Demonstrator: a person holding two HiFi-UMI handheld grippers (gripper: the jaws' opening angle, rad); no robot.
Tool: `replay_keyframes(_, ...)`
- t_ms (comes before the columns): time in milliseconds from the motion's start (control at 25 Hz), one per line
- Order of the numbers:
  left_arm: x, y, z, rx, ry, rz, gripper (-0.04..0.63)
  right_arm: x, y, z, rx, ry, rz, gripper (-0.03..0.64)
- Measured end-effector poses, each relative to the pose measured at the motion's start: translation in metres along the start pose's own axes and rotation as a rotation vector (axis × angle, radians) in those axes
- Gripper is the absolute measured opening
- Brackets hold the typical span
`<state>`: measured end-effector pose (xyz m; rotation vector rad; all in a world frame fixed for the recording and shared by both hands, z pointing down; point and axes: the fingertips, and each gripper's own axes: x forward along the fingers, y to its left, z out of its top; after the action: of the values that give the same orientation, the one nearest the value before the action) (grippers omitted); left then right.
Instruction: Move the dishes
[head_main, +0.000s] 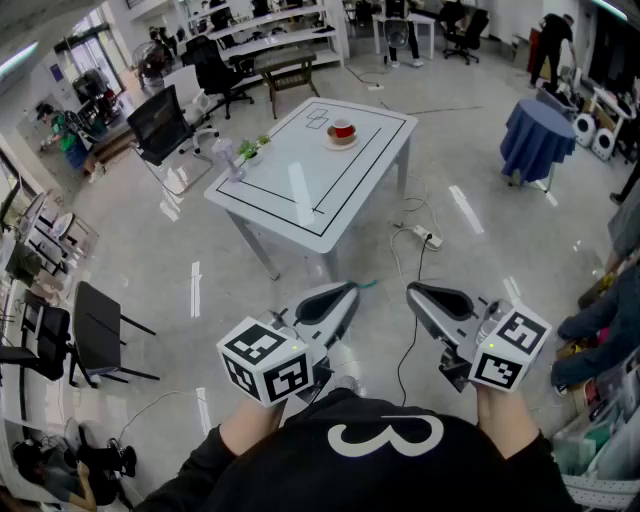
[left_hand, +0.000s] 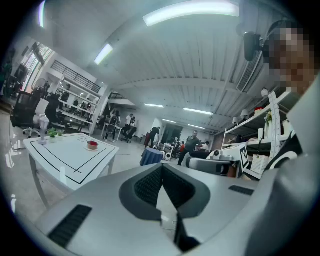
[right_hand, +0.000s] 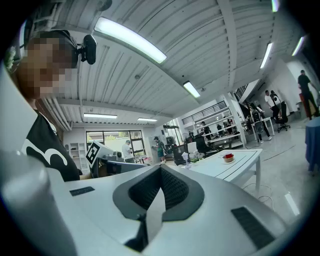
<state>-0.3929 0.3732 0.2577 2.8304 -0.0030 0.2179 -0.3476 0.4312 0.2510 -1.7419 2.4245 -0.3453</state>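
Note:
A red cup on a saucer (head_main: 341, 131) stands near the far end of a white table (head_main: 300, 185) marked with black lines. The cup (left_hand: 92, 145) and table (left_hand: 75, 152) show small at the left of the left gripper view. In the right gripper view the cup (right_hand: 228, 157) sits on the table (right_hand: 240, 162) at the right. Both grippers are held close to the person's body, well short of the table and above the floor. My left gripper (head_main: 350, 288) (left_hand: 162, 167) is shut and empty. My right gripper (head_main: 412, 290) (right_hand: 161, 167) is shut and empty as well.
A small plant and a clear glass (head_main: 228, 160) stand at the table's left edge. A power strip (head_main: 428, 238) with cables lies on the floor by the table's near right leg. Black chairs (head_main: 105, 325) stand left, a blue-draped round table (head_main: 535, 135) far right, a seated person (head_main: 600, 320) at right.

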Motion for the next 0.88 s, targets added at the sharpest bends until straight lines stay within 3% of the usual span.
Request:
replay_keyframes(360, 0.004, 0.001, -0.004, -0.007, 0.008, -0.012, 0.003, 0.001, -0.004, -0.002, 0.006, 0.007, -0.003, 0.006)
replay_keyframes(640, 0.014, 0.003, -0.008, -0.032, 0.023, -0.019, 0.003, -0.006, -0.025, -0.006, 0.037, 0.003, -0.071, 0.009)
replay_keyframes(880, 0.022, 0.001, -0.006, 0.000, 0.037, -0.027, 0.003, -0.019, -0.040, -0.005, 0.012, 0.020, -0.110, 0.018)
